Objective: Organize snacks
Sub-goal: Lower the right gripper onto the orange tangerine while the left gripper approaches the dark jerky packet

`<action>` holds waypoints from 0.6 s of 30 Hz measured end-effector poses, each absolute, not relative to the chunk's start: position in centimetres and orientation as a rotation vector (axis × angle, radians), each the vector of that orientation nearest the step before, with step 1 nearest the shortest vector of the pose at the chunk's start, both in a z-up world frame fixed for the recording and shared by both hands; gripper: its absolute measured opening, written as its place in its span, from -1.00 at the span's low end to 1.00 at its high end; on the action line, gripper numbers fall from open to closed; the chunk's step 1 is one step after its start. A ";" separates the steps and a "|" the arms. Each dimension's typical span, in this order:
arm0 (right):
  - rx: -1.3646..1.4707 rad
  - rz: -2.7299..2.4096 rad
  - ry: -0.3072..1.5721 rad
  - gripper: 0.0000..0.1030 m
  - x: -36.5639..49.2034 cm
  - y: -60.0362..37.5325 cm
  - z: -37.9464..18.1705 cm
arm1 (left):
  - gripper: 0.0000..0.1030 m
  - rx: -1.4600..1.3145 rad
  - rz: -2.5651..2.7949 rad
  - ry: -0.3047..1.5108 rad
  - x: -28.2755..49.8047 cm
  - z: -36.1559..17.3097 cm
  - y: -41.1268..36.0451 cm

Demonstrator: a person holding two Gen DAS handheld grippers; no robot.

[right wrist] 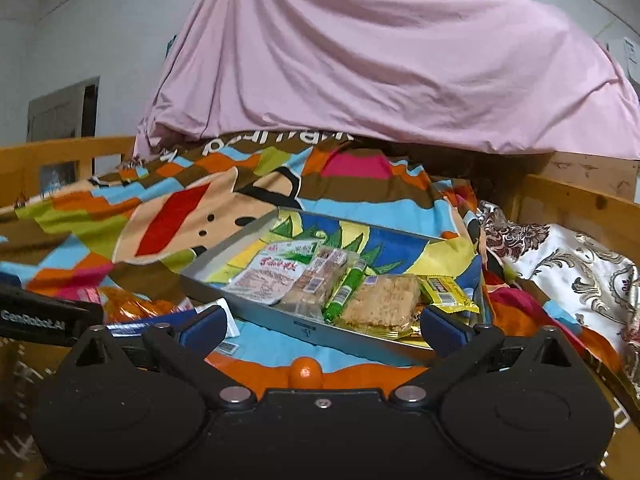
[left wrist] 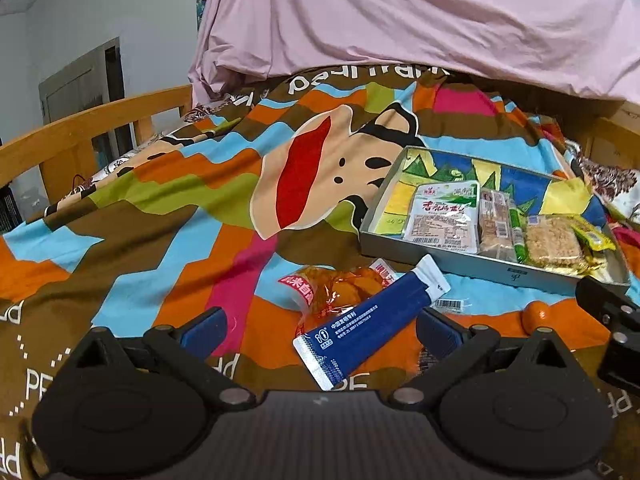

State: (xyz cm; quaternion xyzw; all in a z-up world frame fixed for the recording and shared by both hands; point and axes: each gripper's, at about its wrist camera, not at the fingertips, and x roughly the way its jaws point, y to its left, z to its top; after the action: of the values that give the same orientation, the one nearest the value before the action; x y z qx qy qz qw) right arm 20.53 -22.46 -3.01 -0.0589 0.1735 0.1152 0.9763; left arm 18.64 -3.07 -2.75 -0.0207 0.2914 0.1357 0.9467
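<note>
The metal tray (left wrist: 496,270) lies on the bed's colourful cartoon blanket (left wrist: 168,200), toward its right side, and holds a row of snacks: a white packet with red writing (left wrist: 444,212), a clear-wrapped wafer bar (left wrist: 495,224), a thin green stick (left wrist: 517,232), a puffed rice cake (left wrist: 554,242) and a yellow packet (left wrist: 592,234) at the right end. Just outside the tray's near-left corner, a blue sachet (left wrist: 368,320) lies tilted on top of an orange snack bag (left wrist: 340,288), both resting on the blanket. My left tongs (left wrist: 320,332) are spread wide, with the blue sachet lying between the fingers, and they pinch nothing. My right tongs (right wrist: 320,324) are spread wide as well, facing the tray's near wall and gripping nothing. A small orange round thing (right wrist: 306,372) sits on the blanket just before them. A pink sheet (right wrist: 380,60) is heaped at the far end of the bed, and a wooden rail (left wrist: 92,128) runs along the left edge.
</note>
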 end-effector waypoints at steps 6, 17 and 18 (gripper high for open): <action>-0.115 0.231 0.363 0.99 22.1 -22.4 -3.8 | 0.99 -0.040 0.295 0.615 19.7 -3.7 -2.9; -0.103 0.232 0.424 0.99 23.9 -23.4 -5.3 | 0.99 -0.004 0.183 0.614 20.6 -5.1 -3.8; -0.101 0.235 0.437 0.99 24.2 -23.5 -5.5 | 0.99 0.002 0.167 0.617 20.8 -5.3 -3.9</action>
State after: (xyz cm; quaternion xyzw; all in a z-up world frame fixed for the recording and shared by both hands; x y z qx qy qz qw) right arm 24.18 -23.50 -5.47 -0.0498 0.2161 0.1161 0.9682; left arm 20.76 -3.91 -5.26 0.0011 0.3035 0.0822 0.9493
